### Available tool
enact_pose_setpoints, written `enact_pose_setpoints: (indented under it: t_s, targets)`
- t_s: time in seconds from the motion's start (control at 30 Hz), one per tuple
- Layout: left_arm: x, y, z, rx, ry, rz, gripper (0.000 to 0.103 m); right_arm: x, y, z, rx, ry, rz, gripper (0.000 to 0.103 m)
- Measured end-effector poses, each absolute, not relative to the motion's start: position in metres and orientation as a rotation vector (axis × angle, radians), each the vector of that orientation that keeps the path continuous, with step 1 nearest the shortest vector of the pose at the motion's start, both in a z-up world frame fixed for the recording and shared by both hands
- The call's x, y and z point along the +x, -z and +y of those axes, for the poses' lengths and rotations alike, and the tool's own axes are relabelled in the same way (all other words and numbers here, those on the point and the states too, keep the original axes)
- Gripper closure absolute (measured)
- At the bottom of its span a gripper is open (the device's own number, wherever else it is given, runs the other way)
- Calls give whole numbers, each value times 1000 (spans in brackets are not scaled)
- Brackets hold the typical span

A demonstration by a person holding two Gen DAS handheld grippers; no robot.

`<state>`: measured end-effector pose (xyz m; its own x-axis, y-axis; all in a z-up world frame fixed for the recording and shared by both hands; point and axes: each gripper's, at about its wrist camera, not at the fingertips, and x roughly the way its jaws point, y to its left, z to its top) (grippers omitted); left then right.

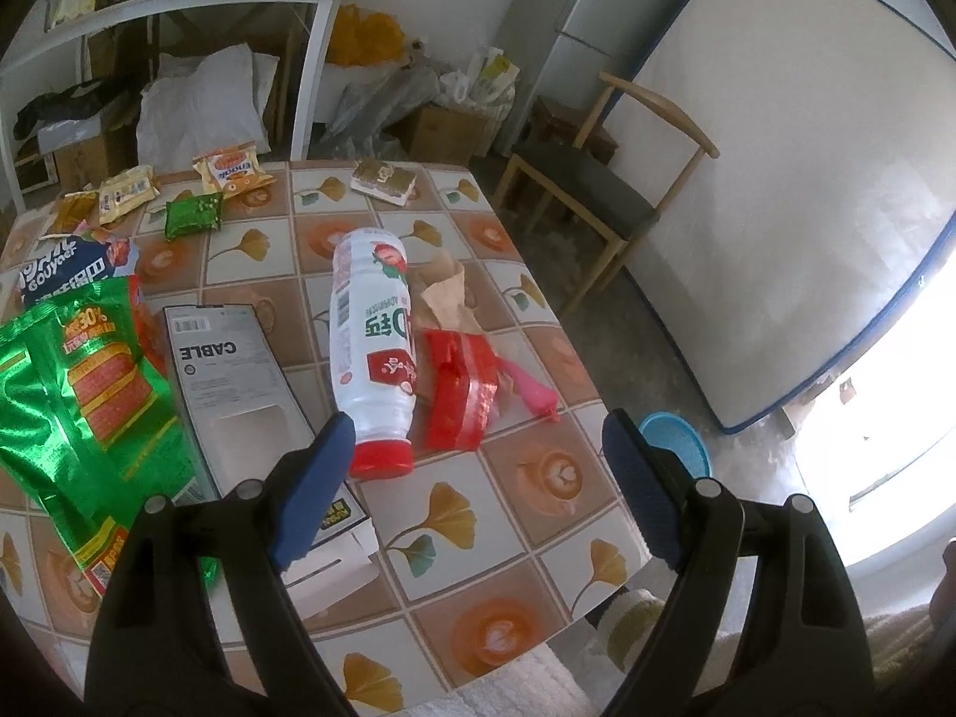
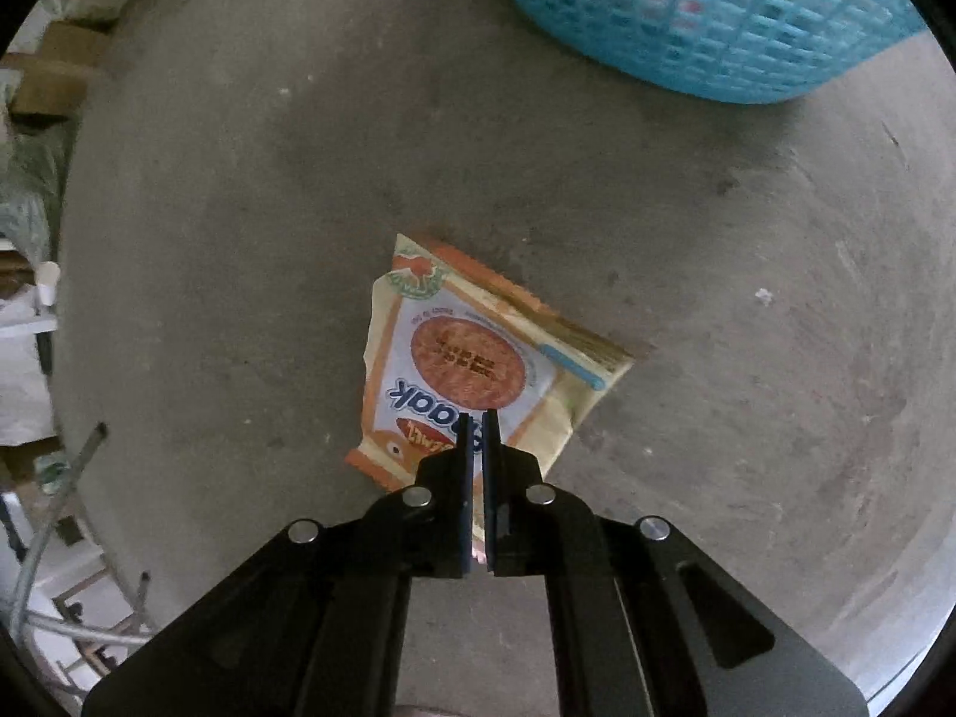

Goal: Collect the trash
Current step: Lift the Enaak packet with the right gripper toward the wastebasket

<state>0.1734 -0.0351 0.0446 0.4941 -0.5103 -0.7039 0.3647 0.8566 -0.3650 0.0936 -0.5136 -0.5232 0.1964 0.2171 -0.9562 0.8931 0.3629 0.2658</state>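
Observation:
In the left wrist view my left gripper [image 1: 472, 436] is open and empty above the tiled table [image 1: 454, 508]. A white bottle with a red cap [image 1: 370, 346] lies on its side just ahead, its cap near the left finger. A red wrapper [image 1: 460, 388], a pink piece [image 1: 532, 397] and brown paper [image 1: 445, 296] lie beside it. In the right wrist view my right gripper [image 2: 477, 418] is shut on an orange snack packet [image 2: 472, 358], held above the concrete floor. A blue mesh basket [image 2: 705, 12] stands on the floor ahead, upper right.
On the table's left lie a green foil bag [image 1: 77, 394], a grey cable box [image 1: 221, 382], a blue packet [image 1: 66, 269] and several small snack packets [image 1: 191, 215] at the far edge. A wooden chair [image 1: 597, 191] stands right of the table. The blue basket [image 1: 675, 442] shows beyond the table edge.

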Motion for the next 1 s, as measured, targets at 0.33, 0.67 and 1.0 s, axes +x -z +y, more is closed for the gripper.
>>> enact_pose_setpoints:
  t_s: [0.33,0.67,1.0]
  targets:
    - [176,-41,-36,-171,527,937,22,86,540,-538,1389,708,1242,28]
    - [188,-27,-37,-171,511,977,22,123,534,-544,1347,743,1299,21]
    - [196,-19,-31,-180,479,999,22,167,530,-536,1202,824,1445,16]
